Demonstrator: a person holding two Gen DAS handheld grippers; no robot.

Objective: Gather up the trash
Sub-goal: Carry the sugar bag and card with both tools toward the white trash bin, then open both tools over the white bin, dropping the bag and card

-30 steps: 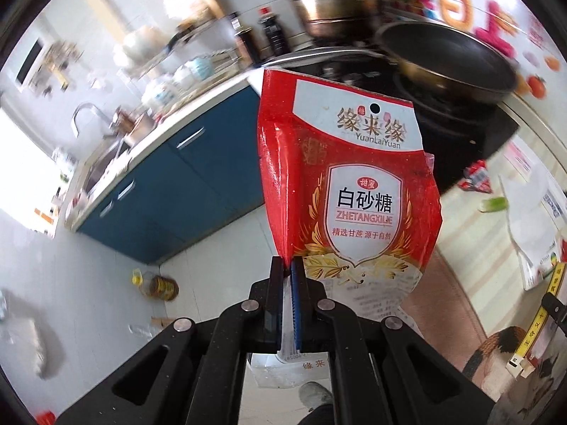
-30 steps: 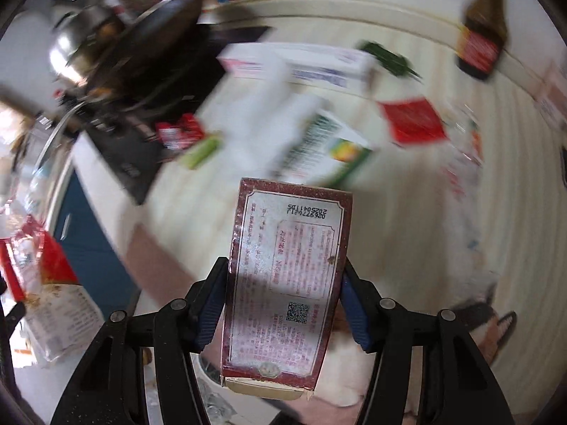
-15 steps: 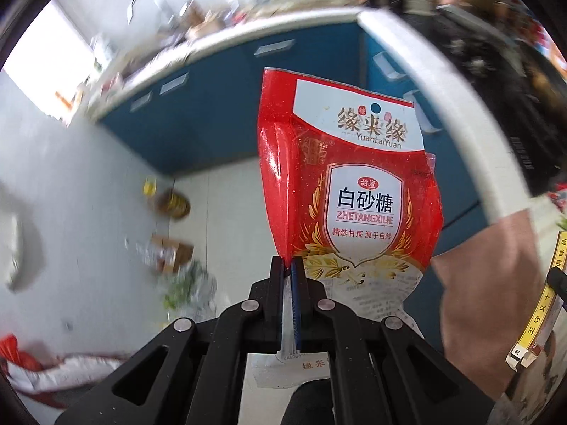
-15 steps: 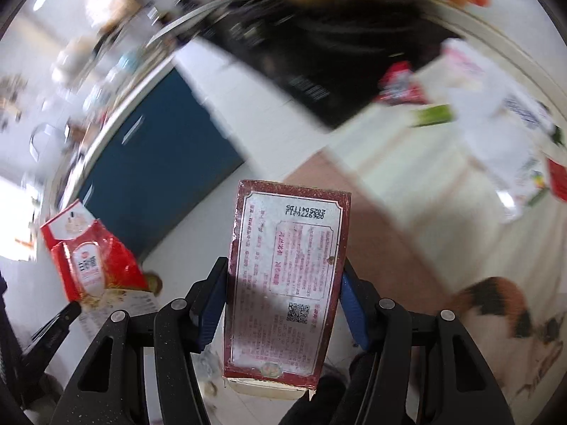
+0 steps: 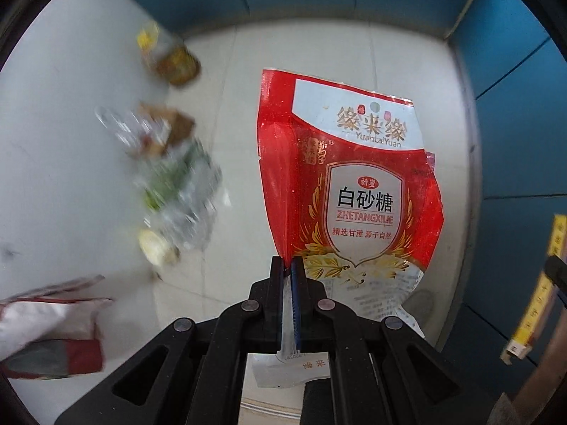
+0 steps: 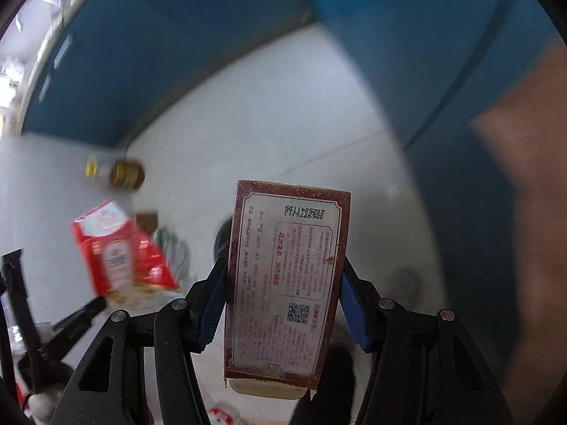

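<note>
My left gripper (image 5: 291,265) is shut on the lower edge of a red and white sugar bag (image 5: 351,184), held upright above the pale tiled floor. My right gripper (image 6: 283,283) is shut on a dark red carton (image 6: 287,283) with printed text and a QR code, gripped by its two sides. The sugar bag (image 6: 117,251) and the left gripper also show at the left of the right wrist view. Both point down at the floor.
Loose trash lies on the floor (image 5: 63,163): a small bottle with a yellow cap (image 5: 170,60), a brown box (image 5: 170,127), crumpled clear plastic (image 5: 180,191), and a red and white bag (image 5: 49,333) at lower left. Blue cabinet fronts (image 5: 514,124) stand behind and right.
Both grippers have swung away from the counter and stove and tilted down toward the floor by the blue cabinets. Each still holds its item the same way.
</note>
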